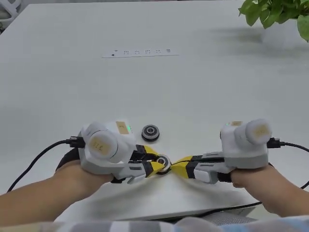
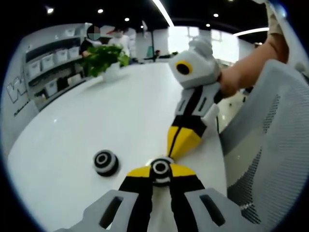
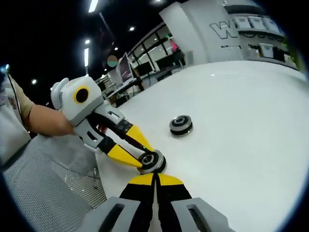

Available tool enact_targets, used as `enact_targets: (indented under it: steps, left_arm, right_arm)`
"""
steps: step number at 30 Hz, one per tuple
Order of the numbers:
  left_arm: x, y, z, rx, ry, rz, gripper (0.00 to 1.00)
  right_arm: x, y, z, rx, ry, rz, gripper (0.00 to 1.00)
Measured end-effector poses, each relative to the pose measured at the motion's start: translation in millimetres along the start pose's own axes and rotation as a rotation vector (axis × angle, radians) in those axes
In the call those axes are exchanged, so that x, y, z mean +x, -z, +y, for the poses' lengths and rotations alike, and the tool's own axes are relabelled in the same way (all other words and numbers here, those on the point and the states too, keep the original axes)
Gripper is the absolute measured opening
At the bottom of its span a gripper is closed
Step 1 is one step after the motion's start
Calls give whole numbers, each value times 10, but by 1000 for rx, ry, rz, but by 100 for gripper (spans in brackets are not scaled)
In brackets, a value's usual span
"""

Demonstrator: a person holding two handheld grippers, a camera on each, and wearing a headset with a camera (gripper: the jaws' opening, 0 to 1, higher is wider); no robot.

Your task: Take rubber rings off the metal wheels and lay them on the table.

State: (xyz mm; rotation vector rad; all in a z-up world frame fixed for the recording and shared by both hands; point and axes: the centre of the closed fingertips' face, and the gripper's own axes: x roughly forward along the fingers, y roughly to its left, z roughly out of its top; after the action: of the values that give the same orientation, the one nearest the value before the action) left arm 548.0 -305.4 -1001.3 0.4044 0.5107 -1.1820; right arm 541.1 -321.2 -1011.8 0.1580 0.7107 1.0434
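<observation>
A small metal wheel [image 1: 163,164] with a black rubber ring is held just above the white table [image 1: 193,92] near its front edge. My left gripper [image 1: 159,166] is shut on this wheel [image 2: 161,169], one yellow tip on each side. My right gripper [image 1: 174,166] comes in from the right, its jaws pressed together at the wheel's rim [image 3: 153,162], seemingly pinching the rubber ring. A second wheel [image 1: 150,132], ring still on, lies flat on the table just behind; it also shows in the left gripper view [image 2: 105,162] and the right gripper view [image 3: 181,124].
A white strip with dark marks [image 1: 140,52] lies farther back on the table. A potted plant [image 1: 275,14] stands at the back right corner. A grey mesh chair [image 2: 270,145] sits close to the table's front edge. Cables trail from both grippers.
</observation>
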Motion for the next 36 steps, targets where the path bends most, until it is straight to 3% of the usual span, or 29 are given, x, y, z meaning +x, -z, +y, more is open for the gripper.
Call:
enact_targets:
  steps: [3, 8, 18, 36]
  left_arm:
    - [1, 0, 1, -1, 0, 0, 13]
    - [8, -4, -2, -2, -4, 1, 12]
    - [15, -7, 4, -3, -18, 4, 12]
    - [12, -5, 13, 2, -28, 15, 12]
  right_arm:
    - [-14, -73, 24, 87, -13, -55, 0]
    - [-12, -72, -17, 215, -17, -93, 0]
    - [3, -79, -23, 263, -10, -80, 0]
    - [43, -151, 91, 214, -34, -76, 0]
